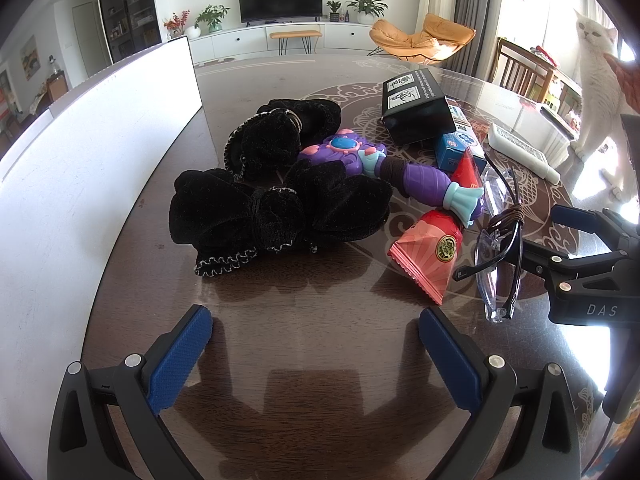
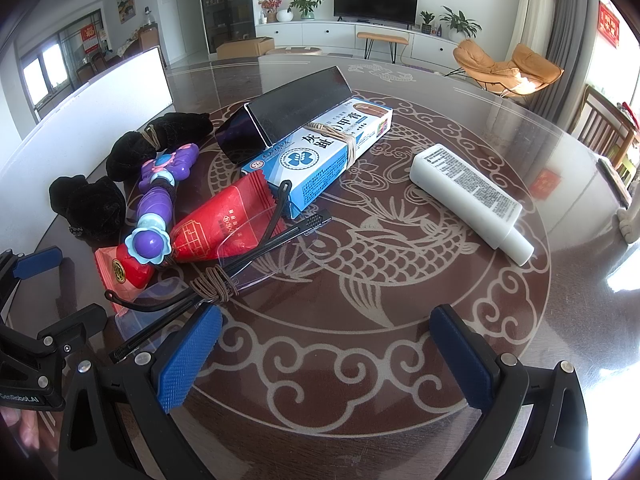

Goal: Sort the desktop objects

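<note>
A heap of objects lies on the round table. Two black velvet pouches [image 1: 276, 216] [image 2: 90, 206] lie at its left, a purple toy wand [image 1: 400, 166] [image 2: 158, 200] across them. Red packets [image 1: 430, 254] [image 2: 224, 220], clear safety glasses [image 1: 500, 240] [image 2: 240, 264] bound with brown cord, a blue-white medicine box [image 2: 320, 160], a black box [image 1: 414, 110] [image 2: 280, 116] and a white bottle [image 2: 472, 200] [image 1: 520, 150] lie nearby. My left gripper [image 1: 316, 354] hovers open in front of the pouches, holding nothing. My right gripper [image 2: 326, 354] is open and empty, its left finger beside the glasses.
A white board [image 1: 80, 168] [image 2: 100, 96] stands along the table's left edge. A white cat [image 1: 600, 80] stands at the far right of the table. Wooden chairs [image 2: 604, 128] stand by the right rim. The right gripper's body [image 1: 592, 272] shows in the left wrist view.
</note>
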Demonstrator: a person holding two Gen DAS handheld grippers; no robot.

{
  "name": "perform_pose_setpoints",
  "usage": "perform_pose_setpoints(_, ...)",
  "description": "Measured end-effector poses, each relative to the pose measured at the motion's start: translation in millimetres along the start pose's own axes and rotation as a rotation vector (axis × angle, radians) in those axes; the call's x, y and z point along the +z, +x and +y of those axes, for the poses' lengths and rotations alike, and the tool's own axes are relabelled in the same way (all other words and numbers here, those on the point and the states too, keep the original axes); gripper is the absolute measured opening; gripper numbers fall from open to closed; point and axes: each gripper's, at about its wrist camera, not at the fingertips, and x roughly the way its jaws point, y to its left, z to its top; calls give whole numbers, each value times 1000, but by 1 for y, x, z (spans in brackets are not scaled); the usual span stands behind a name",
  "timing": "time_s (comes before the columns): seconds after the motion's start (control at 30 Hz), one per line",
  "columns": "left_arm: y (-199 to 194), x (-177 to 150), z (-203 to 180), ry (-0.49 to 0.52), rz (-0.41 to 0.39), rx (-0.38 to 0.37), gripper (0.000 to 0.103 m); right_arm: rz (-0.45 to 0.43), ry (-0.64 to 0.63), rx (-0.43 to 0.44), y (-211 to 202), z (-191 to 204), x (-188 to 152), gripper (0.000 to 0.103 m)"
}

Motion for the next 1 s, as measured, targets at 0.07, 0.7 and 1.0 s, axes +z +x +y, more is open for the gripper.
perform_pose_setpoints(0.07, 0, 0, 0, 0, 0, 0, 103, 0, 0, 0, 0, 1, 0, 103)
perform_pose_setpoints(0.7, -55, -5, 55, -248, -193, -106, 103, 0, 0, 0, 0, 0, 0, 103)
perform_pose_setpoints(1.0, -21, 69, 28, -81, -138, 10, 103, 0, 0, 0, 0, 0, 0, 103)
